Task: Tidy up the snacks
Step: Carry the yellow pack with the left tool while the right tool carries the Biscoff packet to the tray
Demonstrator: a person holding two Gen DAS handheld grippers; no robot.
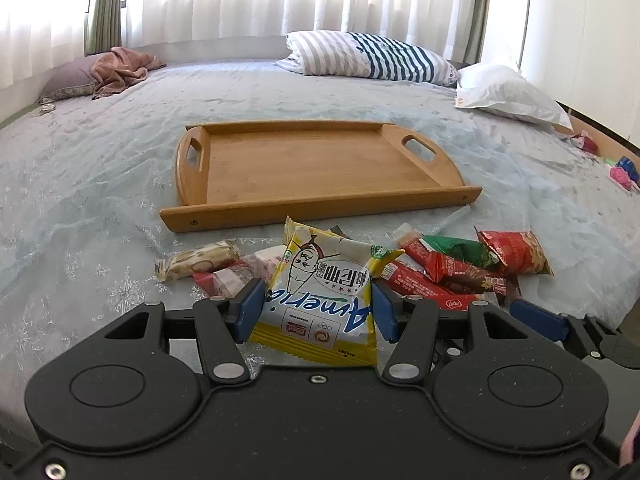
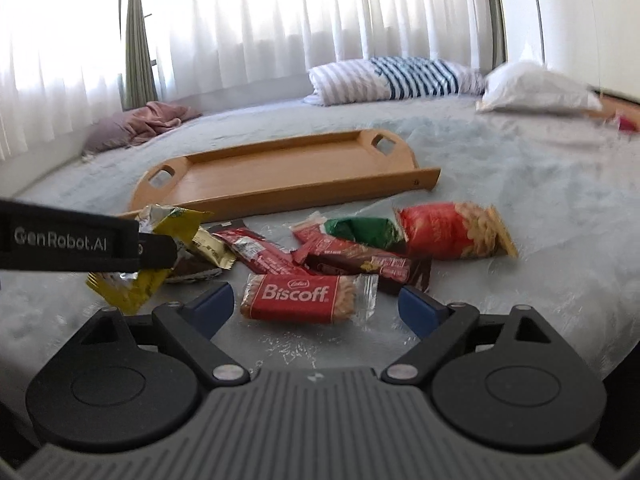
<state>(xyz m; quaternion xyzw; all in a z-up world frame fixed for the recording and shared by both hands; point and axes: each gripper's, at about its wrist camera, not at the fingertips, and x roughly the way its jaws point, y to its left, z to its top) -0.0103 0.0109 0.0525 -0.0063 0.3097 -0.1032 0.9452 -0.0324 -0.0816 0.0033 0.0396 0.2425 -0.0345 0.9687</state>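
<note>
My left gripper (image 1: pixel 318 300) is shut on a yellow and white snack packet (image 1: pixel 320 280), held upright just above the bed. Its blue pads (image 1: pixel 250 308) press on both sides of the packet. My right gripper (image 2: pixel 316 296) stands open low over the bed. A red Biscoff packet (image 2: pixel 298 296) lies flat between its fingers, untouched by either pad. Behind it lies a heap of snacks: a red peanut bag (image 2: pixel 452 232), a green packet (image 2: pixel 360 232) and red bars (image 2: pixel 260 252). A wooden tray (image 1: pixel 320 208) with nothing in it sits beyond the heap.
All this lies on a bed with a pale blue cover (image 1: pixel 100 184). A striped duvet (image 1: pixel 372 56), a white pillow (image 1: pixel 508 92) and a pink cloth (image 1: pixel 120 68) lie at the far side. Small toys (image 1: pixel 620 170) sit at the right edge. White curtains hang behind.
</note>
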